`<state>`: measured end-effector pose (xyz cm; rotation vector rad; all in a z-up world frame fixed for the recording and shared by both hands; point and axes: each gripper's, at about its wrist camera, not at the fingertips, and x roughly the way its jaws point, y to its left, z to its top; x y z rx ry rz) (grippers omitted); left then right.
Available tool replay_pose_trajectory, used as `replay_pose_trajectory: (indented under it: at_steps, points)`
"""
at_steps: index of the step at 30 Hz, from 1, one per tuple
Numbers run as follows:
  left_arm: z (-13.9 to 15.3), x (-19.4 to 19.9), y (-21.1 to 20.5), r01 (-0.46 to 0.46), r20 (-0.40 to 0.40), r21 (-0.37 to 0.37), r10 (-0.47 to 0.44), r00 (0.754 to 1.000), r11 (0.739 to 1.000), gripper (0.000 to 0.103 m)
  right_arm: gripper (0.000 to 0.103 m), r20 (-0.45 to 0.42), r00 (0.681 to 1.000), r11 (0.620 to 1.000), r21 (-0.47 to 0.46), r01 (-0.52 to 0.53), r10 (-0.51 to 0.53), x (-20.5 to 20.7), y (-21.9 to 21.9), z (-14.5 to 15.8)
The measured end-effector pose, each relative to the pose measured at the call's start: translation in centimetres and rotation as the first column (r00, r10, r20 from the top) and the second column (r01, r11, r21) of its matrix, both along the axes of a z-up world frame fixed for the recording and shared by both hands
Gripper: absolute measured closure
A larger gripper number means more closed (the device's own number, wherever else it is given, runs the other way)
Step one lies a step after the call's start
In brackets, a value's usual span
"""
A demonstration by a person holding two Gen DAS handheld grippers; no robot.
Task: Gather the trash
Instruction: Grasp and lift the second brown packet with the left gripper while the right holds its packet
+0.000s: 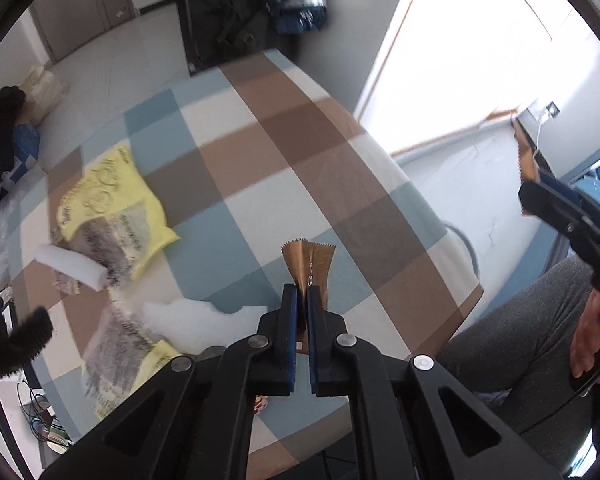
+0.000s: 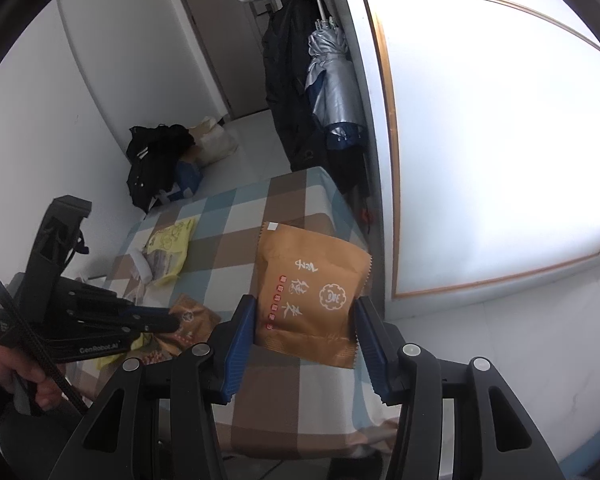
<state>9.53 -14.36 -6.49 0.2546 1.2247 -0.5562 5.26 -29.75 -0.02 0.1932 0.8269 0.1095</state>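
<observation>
- Pinching a crinkled orange foil wrapper (image 1: 309, 264) edge-on, the left gripper (image 1: 303, 308) could lose it by slipping
- Right gripper (image 2: 306, 332), at three o'clock, clamps an orange paper snack pouch (image 2: 312, 292); loosening drops it

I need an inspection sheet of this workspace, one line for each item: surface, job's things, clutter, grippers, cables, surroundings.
Surface: table with checked cloth, blue, brown and white.
Job's things: brown wrapper pinched in the left gripper; orange snack packet between the pads of the right gripper; yellow packets and white tissue lying on the cloth.
Clutter: black bag on the floor.
Grippers: left shut on the wrapper; right clamped on the packet.
Cables: braided black cable by the left hand.
Surroundings: hanging coats, folded umbrella, bright window.
</observation>
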Motion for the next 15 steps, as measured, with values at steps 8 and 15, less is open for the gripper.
replay_pose_trajectory:
  at_steps: [8,15]
  points:
    - [5.1,-2.5,1.2,-0.044,0.125,-0.119,0.059,0.990,0.992,0.102,0.054,0.070,0.997,0.999,-0.023,-0.024,0.026,-2.1,0.8,4.6]
    - [9.4,-4.2,-0.6,-0.002,0.221,-0.222,0.053,0.974,0.975,0.102,0.054,0.156,0.988,1.000,-0.016,0.015,-0.012,-4.6,-0.5,10.0]
